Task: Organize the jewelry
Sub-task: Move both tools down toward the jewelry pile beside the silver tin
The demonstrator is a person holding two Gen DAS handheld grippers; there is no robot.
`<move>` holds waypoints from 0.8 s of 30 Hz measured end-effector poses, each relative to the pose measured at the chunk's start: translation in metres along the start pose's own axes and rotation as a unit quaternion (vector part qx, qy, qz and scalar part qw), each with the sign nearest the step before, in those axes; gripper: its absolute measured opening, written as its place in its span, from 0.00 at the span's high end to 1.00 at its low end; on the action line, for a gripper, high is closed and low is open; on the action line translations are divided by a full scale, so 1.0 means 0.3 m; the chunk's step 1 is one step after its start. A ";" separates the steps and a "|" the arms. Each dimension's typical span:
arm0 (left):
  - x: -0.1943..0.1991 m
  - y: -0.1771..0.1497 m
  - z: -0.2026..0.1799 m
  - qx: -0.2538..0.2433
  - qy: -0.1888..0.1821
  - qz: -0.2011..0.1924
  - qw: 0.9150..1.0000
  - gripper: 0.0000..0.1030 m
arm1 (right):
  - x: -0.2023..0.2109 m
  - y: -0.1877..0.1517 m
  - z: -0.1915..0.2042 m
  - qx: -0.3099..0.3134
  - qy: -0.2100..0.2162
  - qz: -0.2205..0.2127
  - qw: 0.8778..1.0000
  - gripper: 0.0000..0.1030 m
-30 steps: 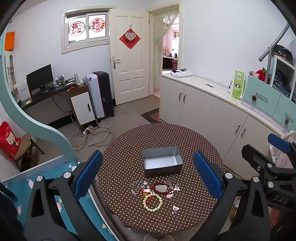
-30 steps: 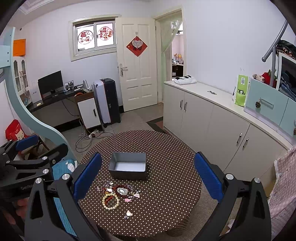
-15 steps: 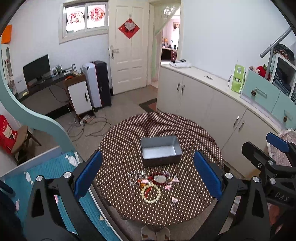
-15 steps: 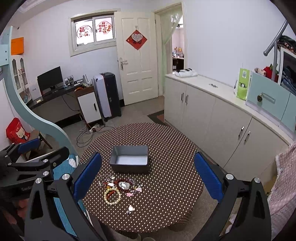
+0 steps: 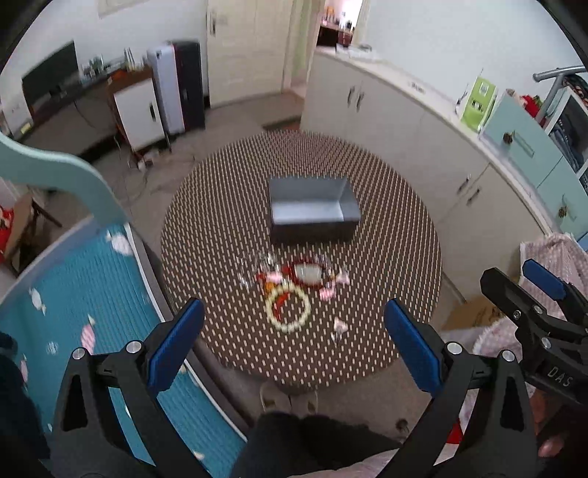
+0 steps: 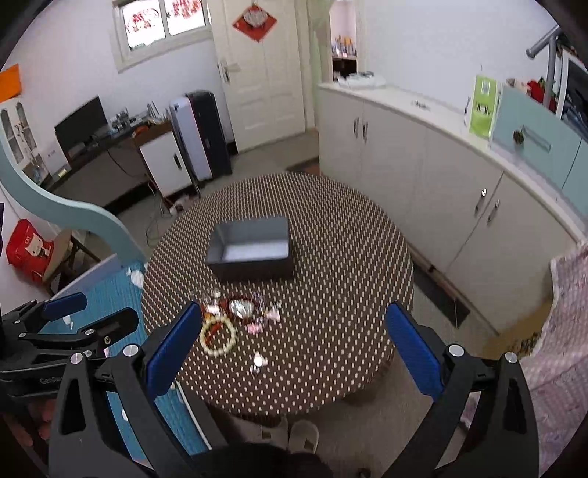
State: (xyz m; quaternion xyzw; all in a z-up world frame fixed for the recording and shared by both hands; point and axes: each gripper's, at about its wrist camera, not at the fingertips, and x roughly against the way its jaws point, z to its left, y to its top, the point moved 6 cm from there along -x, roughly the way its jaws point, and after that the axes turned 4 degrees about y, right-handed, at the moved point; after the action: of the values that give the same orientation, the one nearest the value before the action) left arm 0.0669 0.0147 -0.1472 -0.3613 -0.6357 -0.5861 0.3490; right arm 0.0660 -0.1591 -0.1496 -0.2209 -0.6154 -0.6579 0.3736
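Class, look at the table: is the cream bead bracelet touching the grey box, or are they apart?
Apart. The right wrist view shows the cream bead bracelet nearer the camera than the grey box, with dotted tablecloth and other jewelry between them.

A home, prob. a living room w/ work corner. A round table (image 6: 330, 257) w/ brown dotted cloth stands in the middle. Along the right wall runs a row of white cabinets (image 6: 422, 161). A white door (image 6: 264, 70) w/ a red paper decoration (image 6: 254, 17), and a window (image 6: 163, 22) w/ red paper cuts too. At left a desk w/ a monitor (image 6: 81, 127), and a teal quilt (image 5: 84, 305) on a bed.
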 end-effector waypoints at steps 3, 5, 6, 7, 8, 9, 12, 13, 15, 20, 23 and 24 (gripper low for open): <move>-0.082 -0.038 0.020 0.008 -0.003 0.039 0.999 0.05 | -0.039 -0.033 -0.008 -0.014 -0.004 0.029 0.999 0.07; -0.125 -0.056 0.033 0.014 -0.008 0.058 0.998 0.05 | -0.068 -0.053 -0.016 -0.026 -0.006 0.047 0.999 0.07; -0.145 -0.063 0.040 0.017 -0.009 0.067 0.998 0.05 | -0.083 -0.061 -0.020 -0.030 -0.008 0.054 0.998 0.07; -0.170 -0.071 0.049 0.019 -0.011 0.076 0.997 0.05 | -0.101 -0.071 -0.026 -0.036 -0.011 0.062 0.997 0.07; -0.194 -0.078 0.056 0.022 -0.015 0.085 0.996 0.05 | -0.113 -0.075 -0.030 -0.041 -0.014 0.068 0.997 0.07; -0.210 -0.085 0.063 0.025 -0.018 0.092 0.995 0.05 | -0.131 -0.085 -0.038 -0.048 -0.020 0.077 0.996 0.07; -0.289 -0.104 0.087 0.032 -0.027 0.118 0.992 0.06 | -0.172 -0.104 -0.054 -0.062 -0.021 0.094 0.993 0.07; -0.305 -0.103 0.090 0.033 -0.030 0.125 0.991 0.06 | -0.187 -0.111 -0.057 -0.067 -0.020 0.100 0.992 0.07; -0.347 -0.108 0.100 0.034 -0.034 0.134 0.990 0.06 | -0.208 -0.124 -0.060 -0.075 -0.013 0.107 0.991 0.07; -0.451 -0.126 0.124 0.039 -0.042 0.162 0.985 0.23 | -0.266 -0.146 -0.061 -0.091 0.002 0.121 0.989 0.07; -0.518 -0.141 0.146 0.053 -0.042 0.189 0.980 0.31 | -0.295 -0.156 -0.046 -0.097 0.017 0.131 0.987 0.07; -0.538 -0.142 0.157 0.062 -0.044 0.189 0.979 0.33 | -0.306 -0.159 -0.040 -0.095 0.022 0.133 0.986 0.09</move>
State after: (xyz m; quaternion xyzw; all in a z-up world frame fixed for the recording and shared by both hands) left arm 0.1090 0.0512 -0.3115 -0.4784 -0.6055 -0.4523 0.4471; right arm 0.0887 -0.1524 -0.2511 -0.3212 -0.5068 -0.6626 0.4483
